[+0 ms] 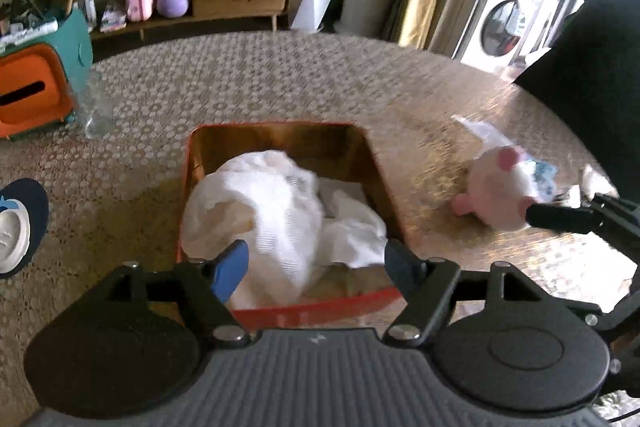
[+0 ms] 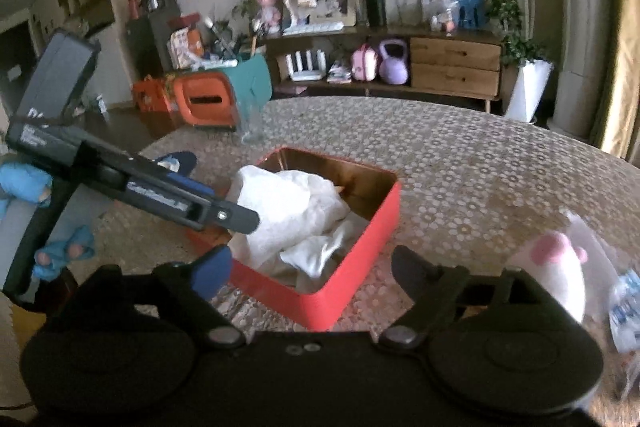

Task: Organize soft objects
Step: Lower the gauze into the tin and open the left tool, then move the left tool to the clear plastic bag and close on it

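A red tin box (image 1: 320,307) (image 2: 360,247) stands on the table with a crumpled white cloth (image 1: 260,203) (image 2: 292,203) heaped inside, spilling over its near rim. My left gripper (image 1: 316,251) hovers open over the box's near edge, the cloth below its jaws and apart from both pads. My right gripper (image 2: 312,259) is open too, above the box's near corner with nothing held. A pink-and-white plush toy (image 1: 500,187) (image 2: 560,267) lies on the table to the right of the box. One finger (image 1: 560,217) of the right gripper shows just in front of the plush.
The round table has a lace-patterned cover (image 1: 280,75). An orange-and-teal tissue box (image 1: 32,95) (image 2: 208,99) and a clear glass (image 1: 94,107) (image 2: 252,123) stand at the far left. A plastic packet (image 2: 628,303) lies beside the plush. A dark sleeve (image 1: 592,67) fills the right edge.
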### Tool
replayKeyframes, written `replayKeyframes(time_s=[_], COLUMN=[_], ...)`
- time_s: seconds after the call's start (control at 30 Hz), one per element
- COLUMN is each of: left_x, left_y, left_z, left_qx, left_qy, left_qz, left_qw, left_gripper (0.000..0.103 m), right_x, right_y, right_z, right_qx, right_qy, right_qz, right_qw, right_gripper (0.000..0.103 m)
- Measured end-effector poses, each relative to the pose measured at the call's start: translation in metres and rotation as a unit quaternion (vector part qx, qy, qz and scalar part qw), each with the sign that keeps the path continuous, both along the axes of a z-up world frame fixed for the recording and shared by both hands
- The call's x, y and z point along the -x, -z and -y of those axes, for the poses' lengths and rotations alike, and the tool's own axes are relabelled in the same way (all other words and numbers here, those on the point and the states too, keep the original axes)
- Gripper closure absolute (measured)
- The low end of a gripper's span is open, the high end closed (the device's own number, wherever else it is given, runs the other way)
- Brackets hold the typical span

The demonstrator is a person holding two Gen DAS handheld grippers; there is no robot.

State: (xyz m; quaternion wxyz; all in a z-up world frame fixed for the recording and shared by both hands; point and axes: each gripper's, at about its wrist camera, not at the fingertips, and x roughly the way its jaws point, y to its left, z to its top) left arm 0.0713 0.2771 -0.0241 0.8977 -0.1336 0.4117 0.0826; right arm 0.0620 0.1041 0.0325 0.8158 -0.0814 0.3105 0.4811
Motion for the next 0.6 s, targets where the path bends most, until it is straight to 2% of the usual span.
replayKeyframes(time_s=[0.2, 0.5, 0.6], left_x=[0.009, -0.013, -0.025], left_y=[-0.022, -0.035, -0.035], left_z=[0.035, 0.090, 0.111], left_qx=[0.018, 0.021, 0.031], left_qy=[0.020, 0.048, 0.072], left_qz=[0.044, 0.063, 0.064], left_qw=[0.9987, 0.9967, 0.9949], left_gripper=[0.021, 0.018, 0.011], right_x=[0.010, 0.013, 0.011], right_y=[-0.016, -0.034, -0.034], right_z=[0.043, 0.103, 0.127], right_qx=[-0.018, -0.025, -0.031], right_qy=[0.027, 0.082, 0.105], right_qz=[0.006, 0.026, 0.027], right_qw=[0.999, 0.996, 0.994], right_gripper=[0.008, 0.007, 0.006])
